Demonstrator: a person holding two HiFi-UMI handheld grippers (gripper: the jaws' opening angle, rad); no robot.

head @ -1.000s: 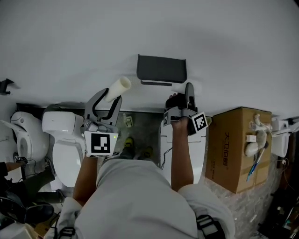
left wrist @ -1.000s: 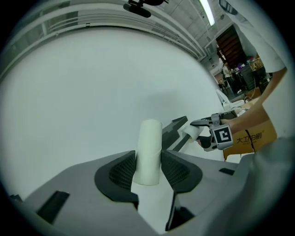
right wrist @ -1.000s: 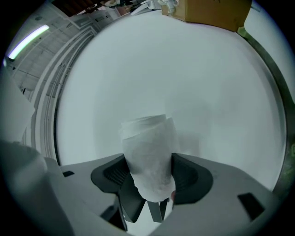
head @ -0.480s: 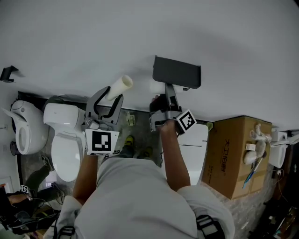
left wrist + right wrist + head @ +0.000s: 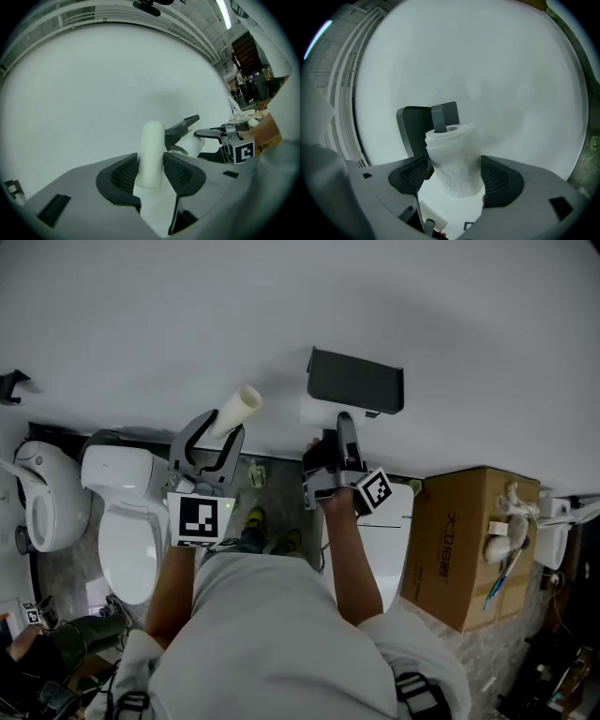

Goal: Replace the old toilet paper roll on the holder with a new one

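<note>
A dark grey holder (image 5: 356, 381) hangs on the white wall. The new white roll (image 5: 317, 413) sits at its lower left, threaded on the holder's arm (image 5: 439, 117). My right gripper (image 5: 336, 426) reaches up to it. Its jaws are opening, and the roll (image 5: 454, 157) stands between the pads (image 5: 499, 180) with a thin gap on the right side. To the left, my left gripper (image 5: 220, 423) is shut on the old bare cardboard tube (image 5: 236, 409), which sticks out past the jaws (image 5: 151, 150) toward the wall.
Below the wall stand a white toilet (image 5: 117, 521) and another (image 5: 37, 498) at the far left. A white tank lid (image 5: 398, 521) lies under my right arm. A cardboard box (image 5: 469, 540) stands at the right. A small black bracket (image 5: 11, 382) is on the wall.
My right gripper has swung left from the holder's right side to under its left end, bringing the white roll onto the holder's arm. The left gripper with the tube has shifted only slightly.
</note>
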